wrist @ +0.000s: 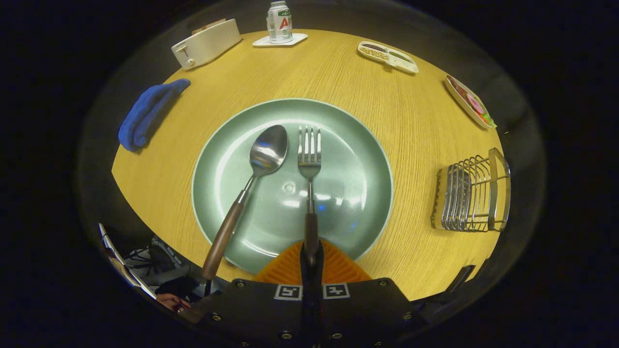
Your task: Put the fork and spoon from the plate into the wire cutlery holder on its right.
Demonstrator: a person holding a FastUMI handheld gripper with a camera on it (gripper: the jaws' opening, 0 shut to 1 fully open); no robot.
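A green plate point(358, 159) lies on the round wooden table just ahead of my fingers. On it rest a spoon point(251, 183) with a brown wooden handle, angled left, and a fork point(309, 164) with its tines pointing away. My gripper point(311, 258) is shut on the fork's dark handle at the plate's near rim; both fingers press against it. The spoon's handle sticks out over the plate's near edge, left of my fingers. The wire cutlery holder point(474, 195) stands on the table to the right of the plate, with nothing in it that I can see.
A folded blue cloth point(147, 113) lies left of the plate. Beyond the plate stand a white toaster point(205, 43), a bottle point(279, 21) on a white coaster, and a divided snack tray point(388, 56). A dish of food point(470, 101) sits at the far right table edge.
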